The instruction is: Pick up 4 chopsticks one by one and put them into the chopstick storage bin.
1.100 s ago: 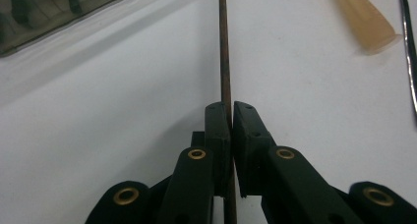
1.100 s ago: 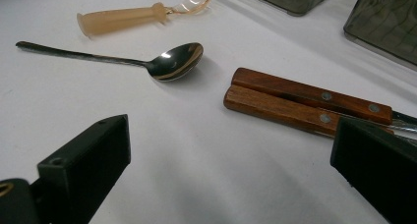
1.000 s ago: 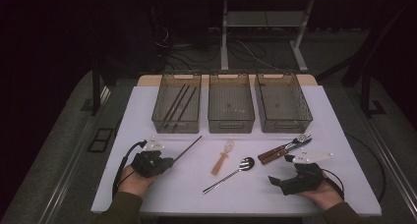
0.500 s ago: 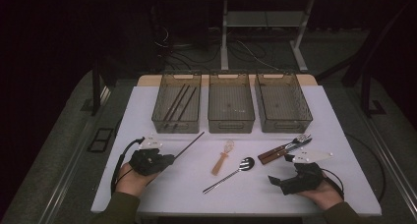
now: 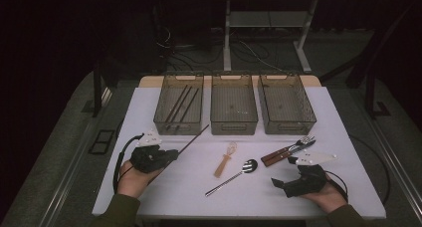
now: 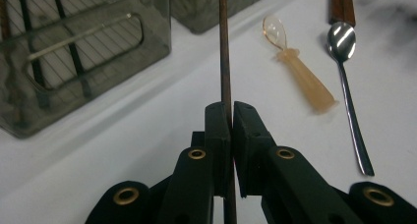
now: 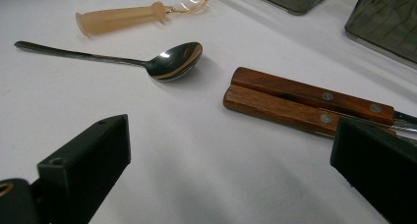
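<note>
My left gripper (image 5: 173, 154) at the table's front left is shut on a thin brown chopstick (image 5: 195, 137), whose far tip points at the left bin (image 5: 164, 118). In the left gripper view the jaws (image 6: 231, 117) are pressed together on the chopstick (image 6: 224, 57), which runs straight up between them. My right gripper (image 5: 279, 183) rests at the front right, open. In the right gripper view its jaws (image 7: 231, 138) stand wide apart over bare table, short of two wooden handles (image 7: 295, 103).
Three smoky bins stand in a row at the back: the left bin holds dark chopsticks (image 5: 180, 103), then the middle bin (image 5: 234, 122) and the right bin (image 5: 287, 123). A beige plastic spoon (image 5: 225, 160), a metal spoon (image 5: 234, 176) and a wood-handled fork and knife (image 5: 287, 150) lie mid-table.
The chopstick's far tip has lifted slightly toward the left bin as my left gripper shifted a little. The right gripper has stayed still.
</note>
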Demonstrator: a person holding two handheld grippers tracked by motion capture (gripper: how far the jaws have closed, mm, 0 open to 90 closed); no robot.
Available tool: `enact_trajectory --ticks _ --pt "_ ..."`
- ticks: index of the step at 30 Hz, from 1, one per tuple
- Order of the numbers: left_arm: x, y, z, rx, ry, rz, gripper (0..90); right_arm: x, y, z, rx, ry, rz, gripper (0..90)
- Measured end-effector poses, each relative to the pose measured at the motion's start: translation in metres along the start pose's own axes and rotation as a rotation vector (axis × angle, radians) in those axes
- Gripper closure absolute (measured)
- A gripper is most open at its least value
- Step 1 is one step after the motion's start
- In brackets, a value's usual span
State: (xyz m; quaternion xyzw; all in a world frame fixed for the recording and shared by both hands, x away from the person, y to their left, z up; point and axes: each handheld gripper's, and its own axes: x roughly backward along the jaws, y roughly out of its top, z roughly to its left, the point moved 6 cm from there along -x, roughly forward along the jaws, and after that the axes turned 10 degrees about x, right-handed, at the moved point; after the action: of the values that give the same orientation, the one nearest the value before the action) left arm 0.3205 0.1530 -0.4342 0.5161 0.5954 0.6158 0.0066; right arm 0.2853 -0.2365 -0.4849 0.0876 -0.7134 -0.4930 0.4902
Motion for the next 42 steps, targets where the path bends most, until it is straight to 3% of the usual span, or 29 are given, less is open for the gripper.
enact_trajectory --ticks 11,20,33,42 --pt "0.0 0.018 0.01 0.003 0.015 -0.061 85.3 0.0 -0.001 -0.001 -0.004 -0.004 0.002 1.4" --pt "-0.001 0.041 0.022 0.028 0.026 -0.116 85.3 0.0 -0.001 -0.001 -0.008 -0.003 0.005 1.4" --pt "-0.009 0.064 0.04 0.039 0.059 -0.149 85.3 0.0 -0.001 -0.002 -0.013 -0.004 0.003 1.4" --pt "-0.015 0.096 0.057 0.06 0.079 -0.175 85.3 0.001 -0.002 -0.003 -0.015 -0.006 0.002 1.4"
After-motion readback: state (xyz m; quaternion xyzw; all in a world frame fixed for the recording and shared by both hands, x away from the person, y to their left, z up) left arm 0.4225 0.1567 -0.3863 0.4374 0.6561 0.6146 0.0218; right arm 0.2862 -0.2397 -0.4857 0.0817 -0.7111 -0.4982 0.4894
